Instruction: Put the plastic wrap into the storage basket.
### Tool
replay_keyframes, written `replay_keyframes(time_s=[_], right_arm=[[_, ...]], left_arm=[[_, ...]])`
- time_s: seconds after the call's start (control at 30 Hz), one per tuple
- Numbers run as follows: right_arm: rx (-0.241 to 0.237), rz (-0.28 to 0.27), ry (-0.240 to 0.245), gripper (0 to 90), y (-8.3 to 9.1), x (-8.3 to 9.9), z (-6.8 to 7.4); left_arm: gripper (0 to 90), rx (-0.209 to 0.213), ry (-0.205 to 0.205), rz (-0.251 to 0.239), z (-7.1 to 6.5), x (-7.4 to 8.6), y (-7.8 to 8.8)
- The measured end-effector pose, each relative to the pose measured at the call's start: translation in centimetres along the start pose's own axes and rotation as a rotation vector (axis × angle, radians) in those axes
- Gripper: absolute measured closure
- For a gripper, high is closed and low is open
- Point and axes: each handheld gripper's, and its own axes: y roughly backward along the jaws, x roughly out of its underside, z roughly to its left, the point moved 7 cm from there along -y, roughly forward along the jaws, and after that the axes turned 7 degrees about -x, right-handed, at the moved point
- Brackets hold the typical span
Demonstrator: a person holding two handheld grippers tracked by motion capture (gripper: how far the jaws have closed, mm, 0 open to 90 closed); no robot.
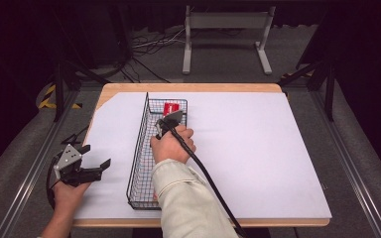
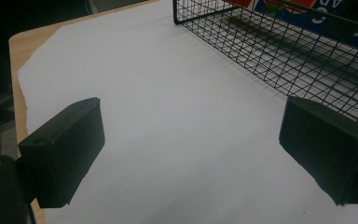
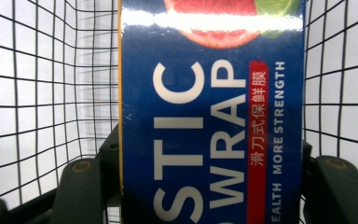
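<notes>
Right tool (image 3: 209, 186) clamps the plastic wrap box (image 3: 212, 116); left tool (image 2: 191, 154) gapes empty.

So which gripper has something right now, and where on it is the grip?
The right gripper is closed on the blue plastic wrap box across its two long sides, inside the wire basket. The left gripper is open, holding nothing.

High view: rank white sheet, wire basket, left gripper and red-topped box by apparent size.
1. white sheet
2. wire basket
3. left gripper
4. box, mostly hidden by the right gripper, so its rank against the left gripper is unsure.
</notes>
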Motion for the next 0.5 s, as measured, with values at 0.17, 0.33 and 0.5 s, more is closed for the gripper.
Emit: replay_keyframes(time_s=[0.17, 0.33, 0.5], right_arm=[[0.012, -0.003, 0.008, 37.3, -0.12, 0.04, 0.09], [0.033, -0.005, 0.027, 37.2, -0.23, 0.19, 0.11], [0.058, -0.003, 0.034, 36.5, -0.39, 0.19, 0.1]], left_arm=[[7.4, 0.001, -0.002, 0.0, -0.01, 0.0, 0.01], [7.4, 0.0, -0.001, 0.0, -0.02, 0.01, 0.03], [7.4, 0.0, -0.002, -0.001, -0.02, 0.0, 0.06]])
